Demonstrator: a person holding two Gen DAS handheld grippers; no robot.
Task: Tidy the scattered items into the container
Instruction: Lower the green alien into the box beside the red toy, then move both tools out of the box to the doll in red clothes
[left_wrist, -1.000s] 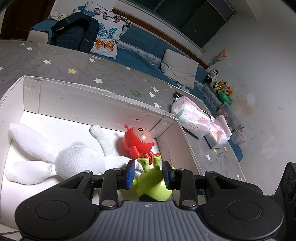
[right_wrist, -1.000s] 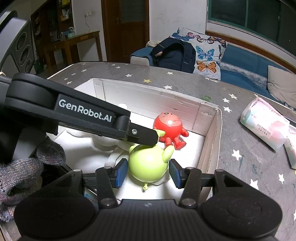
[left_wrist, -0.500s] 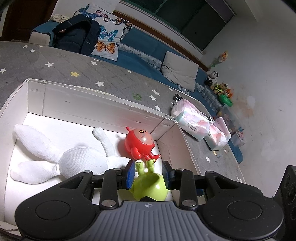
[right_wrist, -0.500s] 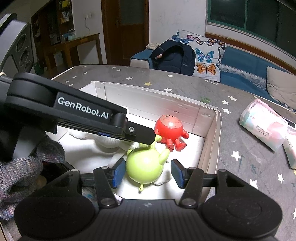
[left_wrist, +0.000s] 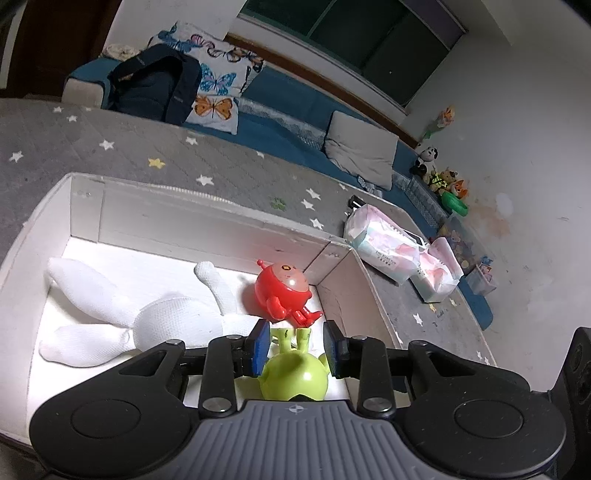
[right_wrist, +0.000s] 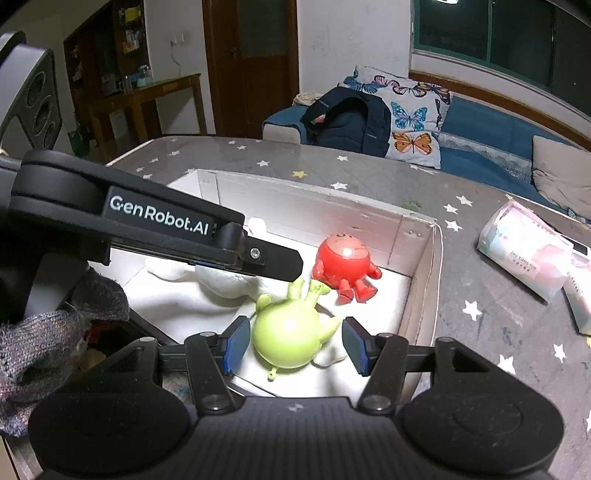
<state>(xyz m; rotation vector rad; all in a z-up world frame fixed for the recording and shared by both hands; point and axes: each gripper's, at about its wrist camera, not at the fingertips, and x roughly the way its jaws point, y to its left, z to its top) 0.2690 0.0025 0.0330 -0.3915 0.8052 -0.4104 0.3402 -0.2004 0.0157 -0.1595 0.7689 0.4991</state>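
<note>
Three toys are already lying inside the white box (left_wrist: 207, 206): the white plush rabbit (left_wrist: 147, 317), the red toy (left_wrist: 282, 291) and the green toy (right_wrist: 286, 334), which is resting on the box floor near the right wall. The right gripper (right_wrist: 291, 345) is hovering with its fingers parted either side of it, clear of it. The left gripper (left_wrist: 295, 347) is hanging over it too, fingers apart, gripping nothing. Two tissue packs (left_wrist: 384, 240) are lying out on the starry grey worktop (left_wrist: 229, 170), possibly left to collect.

Lime-green toy (right_wrist: 286, 334), red toy (right_wrist: 345, 258), white box (left_wrist: 207, 218), star-dotted grey cover (left_wrist: 229, 166).
</note>
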